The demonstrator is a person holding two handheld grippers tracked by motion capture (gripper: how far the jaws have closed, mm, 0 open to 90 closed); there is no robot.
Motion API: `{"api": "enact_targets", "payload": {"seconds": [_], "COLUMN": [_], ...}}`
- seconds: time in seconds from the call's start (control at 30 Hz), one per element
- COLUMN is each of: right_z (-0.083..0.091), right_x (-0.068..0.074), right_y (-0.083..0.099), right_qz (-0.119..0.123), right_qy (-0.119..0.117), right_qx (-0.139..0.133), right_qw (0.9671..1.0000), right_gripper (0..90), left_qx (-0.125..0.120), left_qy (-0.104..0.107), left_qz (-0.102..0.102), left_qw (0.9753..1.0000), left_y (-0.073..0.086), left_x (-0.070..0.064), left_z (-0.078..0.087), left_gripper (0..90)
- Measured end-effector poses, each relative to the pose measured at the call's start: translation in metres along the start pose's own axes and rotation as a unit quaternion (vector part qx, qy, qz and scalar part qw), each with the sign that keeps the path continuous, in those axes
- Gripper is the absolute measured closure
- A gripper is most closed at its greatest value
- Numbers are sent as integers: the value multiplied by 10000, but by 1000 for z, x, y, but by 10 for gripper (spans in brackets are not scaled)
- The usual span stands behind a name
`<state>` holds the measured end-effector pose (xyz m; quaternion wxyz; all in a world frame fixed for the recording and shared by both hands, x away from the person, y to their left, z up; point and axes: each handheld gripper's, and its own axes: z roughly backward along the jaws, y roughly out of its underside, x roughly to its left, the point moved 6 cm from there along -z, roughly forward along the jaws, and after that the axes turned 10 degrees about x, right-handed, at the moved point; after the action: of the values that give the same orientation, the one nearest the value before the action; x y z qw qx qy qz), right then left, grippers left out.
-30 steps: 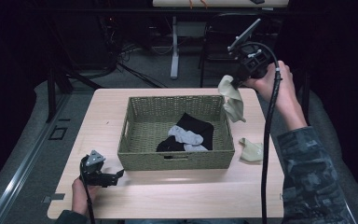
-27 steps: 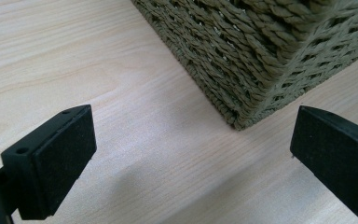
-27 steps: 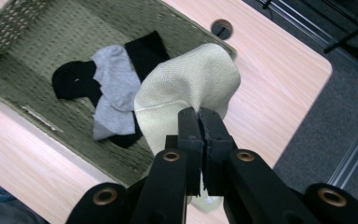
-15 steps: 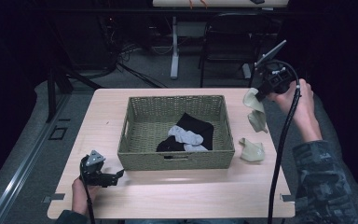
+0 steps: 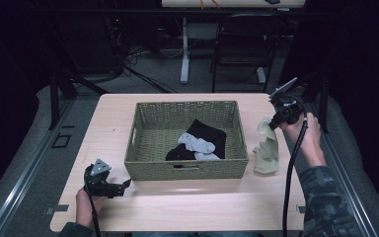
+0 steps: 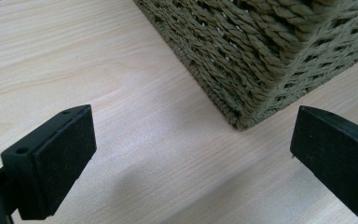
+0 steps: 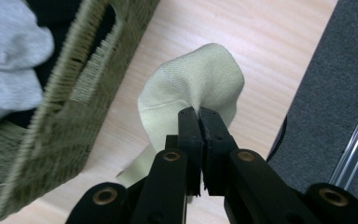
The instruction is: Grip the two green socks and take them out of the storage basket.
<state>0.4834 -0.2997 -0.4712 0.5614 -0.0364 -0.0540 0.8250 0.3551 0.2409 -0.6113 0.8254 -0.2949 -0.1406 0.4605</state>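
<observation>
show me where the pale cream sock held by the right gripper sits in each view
High view: the pale cream sock hangs at right, off the woven wicker basket's right wall, pinched by the right gripper.
Left gripper view: not in it; basket corner ahead.
Right gripper view: centre, sock clamped between the shut jaws.
Shared landmark: the woven wicker basket.

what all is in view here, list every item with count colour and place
basket: 1, olive wicker, middle of the table
black cloth: 1, black, inside the basket
grey socks: looks like 2, light grey, on the black cloth
cream sock: 1, pale cream, right of the basket, hanging down to the table
table: 1, light wood
chair: 1, dark, behind the table
left gripper: 1, black, open, near the basket's front left corner
right gripper: 1, black, shut on the cream sock
</observation>
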Motion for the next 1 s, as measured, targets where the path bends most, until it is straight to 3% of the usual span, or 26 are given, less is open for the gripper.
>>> {"api": "enact_targets", "payload": {"seconds": [0.13,0.5,0.63,0.73,0.97,1.0], "right_z": [-23,-92,-108,-102,-66,-60], "right_x": [0,2,2,2,13,14], "right_y": [4,9,11,10,16,19], "right_qz": [-65,-156,-228,-193,-67,20], "right_qy": [8,64,-3,-10,-42,-19], "right_qx": [16,428,533,411,-54,-27], "right_qw": [10000,9989,9983,9990,10000,10000], "right_gripper": [884,883,877,804,609,588], "left_qx": [-22,-14,-5,13,-23,-23], "left_qy": [-16,-13,-7,-7,-15,-15], "left_qz": [9,-1,27,18,5,-4], "left_qw": [10000,10000,10000,10000,10000,10000], "left_y": [0,0,1,1,0,0], "left_x": [0,0,0,1,0,0], "left_z": [-1,-1,0,0,0,0], "left_gripper": [3,3,3,3,3,3]}}
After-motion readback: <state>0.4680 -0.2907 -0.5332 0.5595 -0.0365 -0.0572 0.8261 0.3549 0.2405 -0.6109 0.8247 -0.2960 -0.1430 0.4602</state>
